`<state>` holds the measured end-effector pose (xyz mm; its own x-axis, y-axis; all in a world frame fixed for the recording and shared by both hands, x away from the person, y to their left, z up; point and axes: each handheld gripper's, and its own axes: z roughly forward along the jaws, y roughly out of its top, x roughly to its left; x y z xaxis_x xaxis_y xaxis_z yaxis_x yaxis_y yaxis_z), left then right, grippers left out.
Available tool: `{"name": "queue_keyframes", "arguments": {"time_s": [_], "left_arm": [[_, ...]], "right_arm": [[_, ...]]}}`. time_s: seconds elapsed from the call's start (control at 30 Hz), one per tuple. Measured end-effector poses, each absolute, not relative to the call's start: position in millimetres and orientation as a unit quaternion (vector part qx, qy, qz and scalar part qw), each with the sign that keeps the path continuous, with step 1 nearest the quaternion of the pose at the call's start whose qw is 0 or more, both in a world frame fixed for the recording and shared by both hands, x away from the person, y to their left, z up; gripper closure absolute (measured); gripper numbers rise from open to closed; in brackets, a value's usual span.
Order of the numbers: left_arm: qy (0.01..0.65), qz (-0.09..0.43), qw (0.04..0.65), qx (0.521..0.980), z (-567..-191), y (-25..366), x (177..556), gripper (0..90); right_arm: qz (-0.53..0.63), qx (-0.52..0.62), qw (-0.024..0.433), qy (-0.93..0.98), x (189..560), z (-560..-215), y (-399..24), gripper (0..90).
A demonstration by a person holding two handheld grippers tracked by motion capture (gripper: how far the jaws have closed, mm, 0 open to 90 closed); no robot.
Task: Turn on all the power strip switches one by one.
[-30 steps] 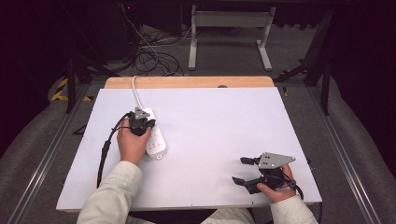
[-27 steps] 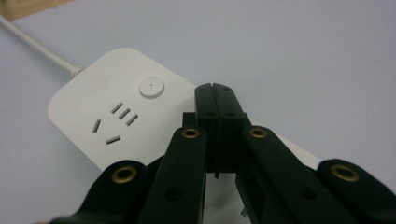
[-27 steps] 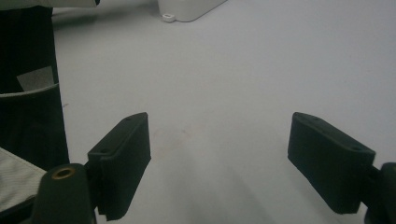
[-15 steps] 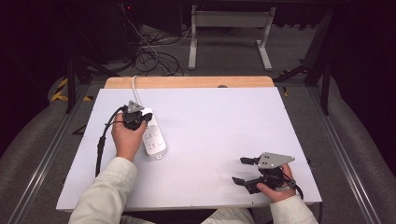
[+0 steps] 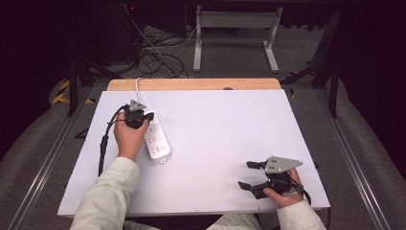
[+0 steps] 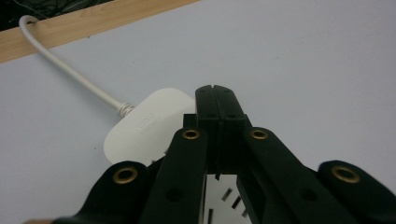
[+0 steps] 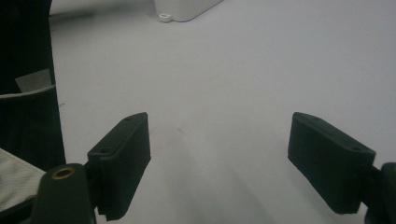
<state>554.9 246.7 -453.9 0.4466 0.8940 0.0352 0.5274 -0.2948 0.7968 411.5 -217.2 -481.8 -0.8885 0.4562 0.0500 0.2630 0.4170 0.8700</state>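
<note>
Power strip (image 5: 156, 140) lies flat on the white tabletop (image 5: 220, 129), left of centre, under my left gripper (image 5: 136, 116). Its long axis runs near-to-far, slightly diagonal; the cord end points at the table's wooden far edge (image 5: 194, 84). Embossed lettering on its cap is too blurred to read. Dark room, cables on the floor (image 5: 158, 57) beyond. Left jaws are pressed together, gripping nothing. Right gripper (image 5: 251, 175), near-right, is spread wide and empty.
</note>
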Motion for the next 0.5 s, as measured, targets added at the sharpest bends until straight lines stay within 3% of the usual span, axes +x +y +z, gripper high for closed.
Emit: {"name": "queue_keyframes", "arguments": {"time_s": [0.5], "left_arm": [[0.469, 0.244, 0.365, 0.766, -467.0, 244.5, 563.1, 90.0]], "right_arm": [[0.496, 0.216, 0.096, 0.836, 411.7, -482.2, -217.2, 21.4]]}}
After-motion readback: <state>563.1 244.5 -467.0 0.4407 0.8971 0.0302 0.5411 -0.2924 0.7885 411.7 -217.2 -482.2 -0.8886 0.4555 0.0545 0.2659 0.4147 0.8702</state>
